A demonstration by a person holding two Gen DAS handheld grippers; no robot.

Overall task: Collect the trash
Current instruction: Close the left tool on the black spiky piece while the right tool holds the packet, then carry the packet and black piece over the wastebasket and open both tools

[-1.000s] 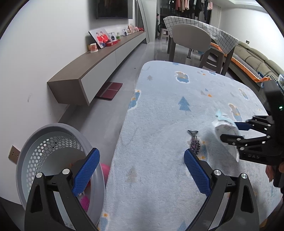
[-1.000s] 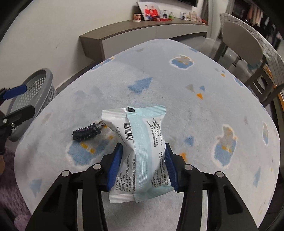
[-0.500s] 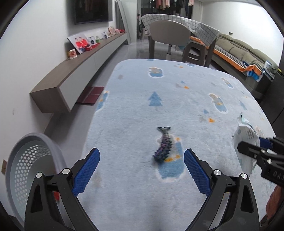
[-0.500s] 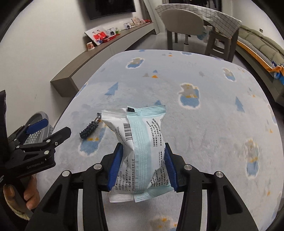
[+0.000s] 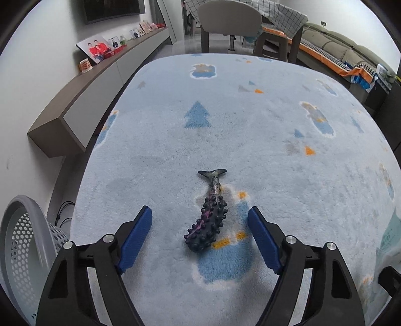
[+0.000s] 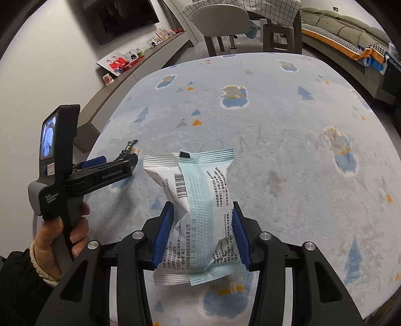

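Observation:
A dark knobbly fish-shaped toy (image 5: 209, 215) lies on the pale blue rug (image 5: 250, 125), tail pointing away. My left gripper (image 5: 200, 220) is open and straddles the toy's near end, low over the rug. My right gripper (image 6: 199, 223) is shut on a white and mint plastic packet (image 6: 198, 200), held above the rug. In the right wrist view the left gripper (image 6: 125, 163) shows at the left with the toy's tail (image 6: 130, 145) past its tips. The packet's edge (image 5: 389, 240) shows at the right of the left wrist view.
A grey perforated basket (image 5: 17, 248) stands on the floor left of the rug. A low wall shelf (image 5: 87, 95) with photo frames runs along the left wall. A chair (image 5: 229, 22), a table and a sofa (image 5: 351, 52) stand beyond the rug.
My left gripper has swung right from the basket and moved forward, so its open fingers now flank the fish toy. My right gripper still holds the packet and has turned slightly right.

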